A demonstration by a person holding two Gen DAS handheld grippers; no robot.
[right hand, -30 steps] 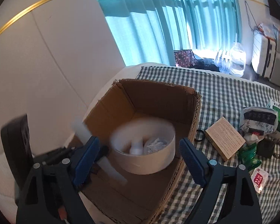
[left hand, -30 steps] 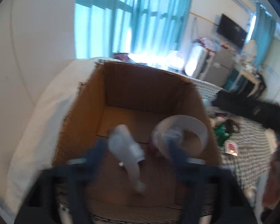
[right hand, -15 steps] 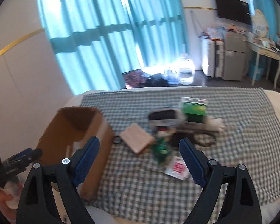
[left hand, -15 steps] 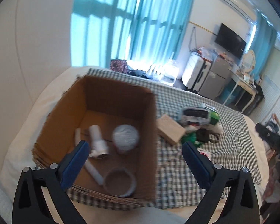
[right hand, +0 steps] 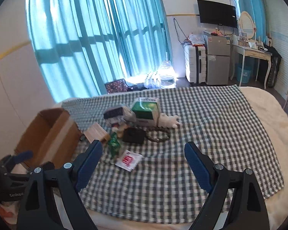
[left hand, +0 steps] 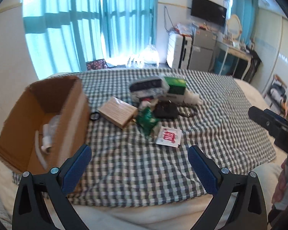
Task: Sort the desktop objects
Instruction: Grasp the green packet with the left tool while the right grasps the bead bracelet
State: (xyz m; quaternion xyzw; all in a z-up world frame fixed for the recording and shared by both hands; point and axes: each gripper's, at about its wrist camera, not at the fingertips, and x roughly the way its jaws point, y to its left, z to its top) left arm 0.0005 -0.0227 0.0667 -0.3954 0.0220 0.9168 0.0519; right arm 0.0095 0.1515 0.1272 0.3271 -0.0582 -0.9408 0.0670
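Both views swung off the box since 1.0 s ago: then looking down into the carton at a white tube and a tape roll, now pulled back and level over the bed, pile centred. Left gripper released, nothing between the pads, hovering above the near cloth. Right gripper likewise spread and empty, well short of the pile.

Nearest item: sachet, white with red print, flat on the cloth. Judged very light, thin, slick; best pinched at an edge or corner, else likely to slide or drag the cloth. Just behind it: green packet, crinkly foil, soft, crushable; take across the body, lightly. Wooden block just beside the box: stiff, square-faced, probably the heaviest of the small pieces; grip across the short faces. Black pouch with a cord or bracelet touching it; cord limp, may trail if lifted. Behind: patterned tissue pack, soft; green-and-white carton, stiff card, light; something white and fluffy at its right, identity unclear. Small black ring between block and box; hard to pinch.

Box open-topped, at the left of the pile, white tubes lying inside.

Surface: checked cloth over a soft cream bed; yields under pressure, wrinkles. Room: teal curtains, bright window, TV, small fridge, suitcase, dressing table.
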